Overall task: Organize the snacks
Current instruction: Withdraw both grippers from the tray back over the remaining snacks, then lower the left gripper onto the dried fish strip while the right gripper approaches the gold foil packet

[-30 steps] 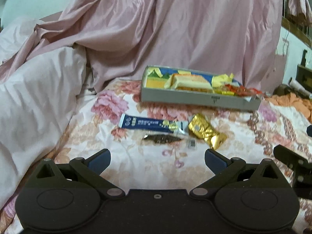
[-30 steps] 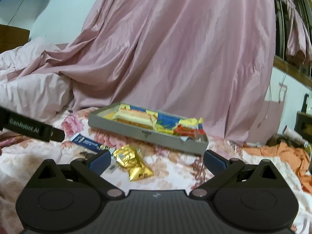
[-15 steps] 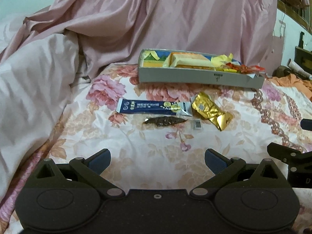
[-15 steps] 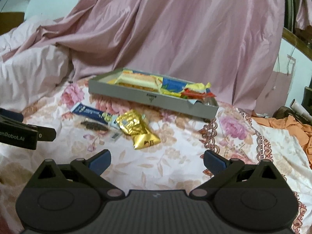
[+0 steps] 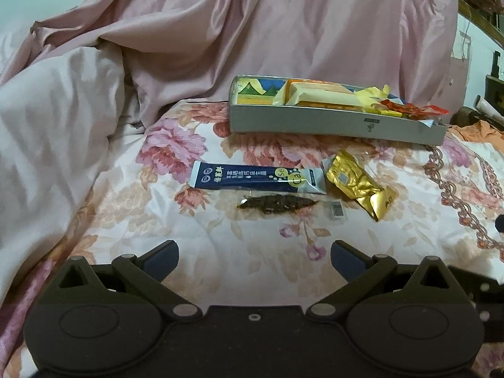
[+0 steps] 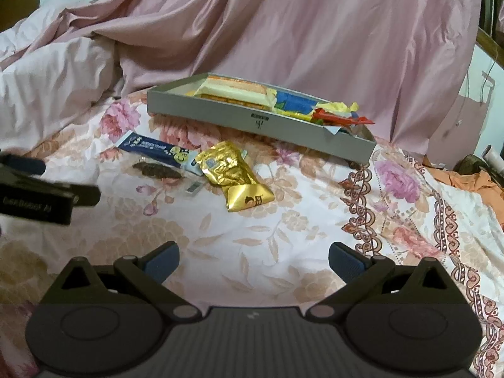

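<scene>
A grey tray (image 5: 334,123) (image 6: 220,113) holding several snack packs lies on the floral bedspread. In front of it lie a dark blue stick pack (image 5: 258,178) (image 6: 151,148), a clear pack with dark contents (image 5: 277,203) (image 6: 156,170) and a crumpled gold pouch (image 5: 359,186) (image 6: 233,178). My left gripper (image 5: 254,260) is open and empty, hovering short of the dark pack. My right gripper (image 6: 253,263) is open and empty, nearer than the gold pouch. The left gripper's body shows at the left edge of the right wrist view.
Pink satin fabric (image 5: 283,31) hangs behind the tray. A bunched pale duvet (image 5: 47,141) rises on the left. Orange cloth (image 6: 472,182) lies at the far right. Floral bedspread (image 6: 315,220) spreads flat in front of the snacks.
Both grippers have tilted downward and come closer to the loose snacks, which now sit lower and larger in view. Both stay open. No snack has moved.
</scene>
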`<state>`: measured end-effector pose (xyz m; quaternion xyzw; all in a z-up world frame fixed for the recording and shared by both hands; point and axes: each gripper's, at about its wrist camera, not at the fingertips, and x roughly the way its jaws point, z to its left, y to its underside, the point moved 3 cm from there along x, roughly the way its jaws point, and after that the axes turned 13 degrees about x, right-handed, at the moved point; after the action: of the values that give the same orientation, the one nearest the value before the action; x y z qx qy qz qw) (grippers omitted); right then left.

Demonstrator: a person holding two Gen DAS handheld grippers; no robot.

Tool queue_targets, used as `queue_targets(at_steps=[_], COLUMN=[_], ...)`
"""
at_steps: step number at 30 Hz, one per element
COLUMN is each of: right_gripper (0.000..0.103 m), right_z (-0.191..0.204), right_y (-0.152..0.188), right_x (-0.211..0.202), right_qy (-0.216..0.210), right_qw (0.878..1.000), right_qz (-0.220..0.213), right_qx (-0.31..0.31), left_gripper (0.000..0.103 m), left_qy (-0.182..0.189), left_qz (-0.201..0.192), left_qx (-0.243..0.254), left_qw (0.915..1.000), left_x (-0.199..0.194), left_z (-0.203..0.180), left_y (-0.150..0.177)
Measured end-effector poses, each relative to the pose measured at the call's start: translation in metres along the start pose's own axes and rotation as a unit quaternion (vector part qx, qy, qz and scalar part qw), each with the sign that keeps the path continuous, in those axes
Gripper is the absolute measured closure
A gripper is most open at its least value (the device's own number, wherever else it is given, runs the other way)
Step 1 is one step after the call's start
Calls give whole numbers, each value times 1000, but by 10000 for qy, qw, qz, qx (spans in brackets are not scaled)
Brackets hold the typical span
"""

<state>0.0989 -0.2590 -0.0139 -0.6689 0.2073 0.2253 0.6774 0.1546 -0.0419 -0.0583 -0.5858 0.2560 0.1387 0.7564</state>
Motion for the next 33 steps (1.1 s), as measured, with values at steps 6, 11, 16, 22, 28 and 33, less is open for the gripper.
queue_targets(at_steps=[6,11,16,22,28,33], right_gripper=[0,0,0,0,0,0], right_z=[3,8,12,8,-1,-2], right_y=[-2,-12,-23,-30,-39,-56], right_x=[12,28,48,81,109,132], right_qy=[47,-19,-105,-83,-268,-664], right_qw=[9999,9990,9965,9944,9951,9918], right_qz=[36,-32,-220,-304,-195,-124], right_qx=[-157,-438,-796,-1006,-926,-1086], left_gripper=[1,1,1,1,1,1], left_qy=[-47,-114,-78,22,639,1241], left_qz=[-186,-386,-504,-525,-437,-195], left_qx=[-136,-191,-304,-573,-818,-805], left_qw=[9997,9990,9982,9970,9936,9888], left_x=[17,31,52,82,110,132], left_z=[8,19,30,40,45,40], left_y=[-11,-20,-29,-33,-34,-32])
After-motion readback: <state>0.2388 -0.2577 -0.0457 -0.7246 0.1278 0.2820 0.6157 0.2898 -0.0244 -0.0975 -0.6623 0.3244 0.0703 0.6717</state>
